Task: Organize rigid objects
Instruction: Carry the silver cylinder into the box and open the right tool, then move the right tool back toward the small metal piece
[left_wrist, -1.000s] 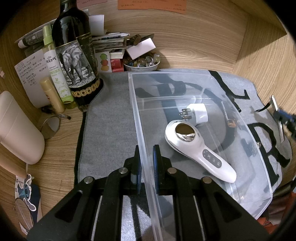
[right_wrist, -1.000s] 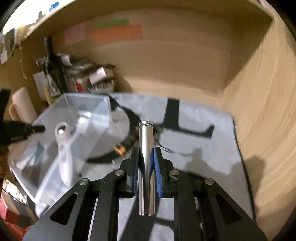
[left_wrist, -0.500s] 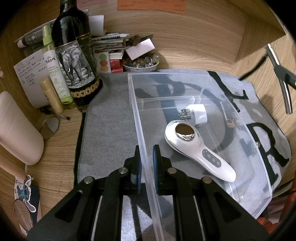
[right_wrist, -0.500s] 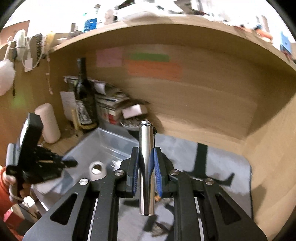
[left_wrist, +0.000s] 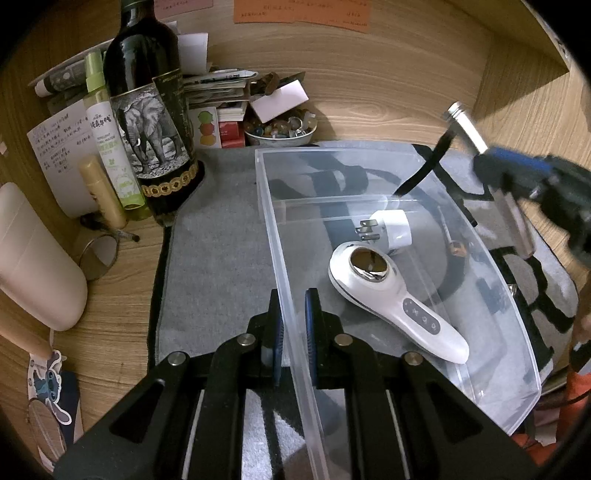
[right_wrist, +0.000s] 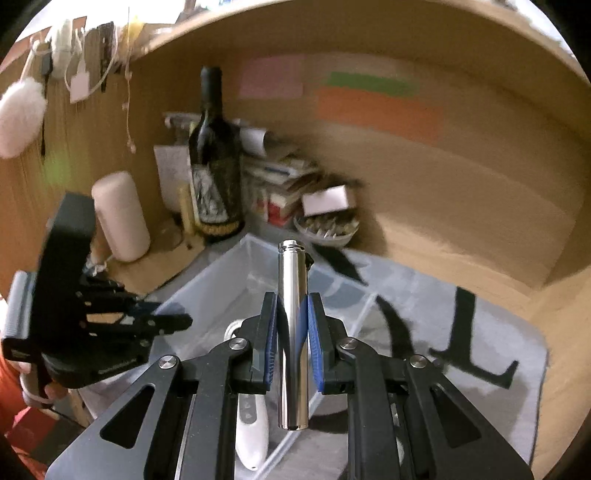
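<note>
Low in the left wrist frame, the left tongs (left_wrist: 293, 332) are clamped on the near left wall of a clear bin (left_wrist: 424, 155), one finger outside and one inside. It sits on a grey mat (left_wrist: 214, 236) over a wooden table (left_wrist: 122, 291). Inside the bin, right of centre, lie a white handheld device (left_wrist: 391, 299) and, just beyond it, a white plug (left_wrist: 391, 229); they look very close, but I cannot tell whether they touch. A dark bottle (left_wrist: 147, 110) stands at upper left, well clear of the bin.

At the far right edge of that frame, blurred, the right tongs (left_wrist: 513, 173) hang above the bin's right side. From the right wrist view, those tongs (right_wrist: 292, 332) are clamped around the middle of a metal tube (right_wrist: 293, 332), which runs lengthways between the fingers and sticks out at both ends. The bin shows beneath it.

The step in hand appears to be putting the tube in the bin. To do it well, carry it over bare floor in the bin's upper part, away from the device and plug, lower it until it nearly lies flat, then let go, so it neither drops nor rolls. Keep the left grip firm so the bin stays put.
</note>
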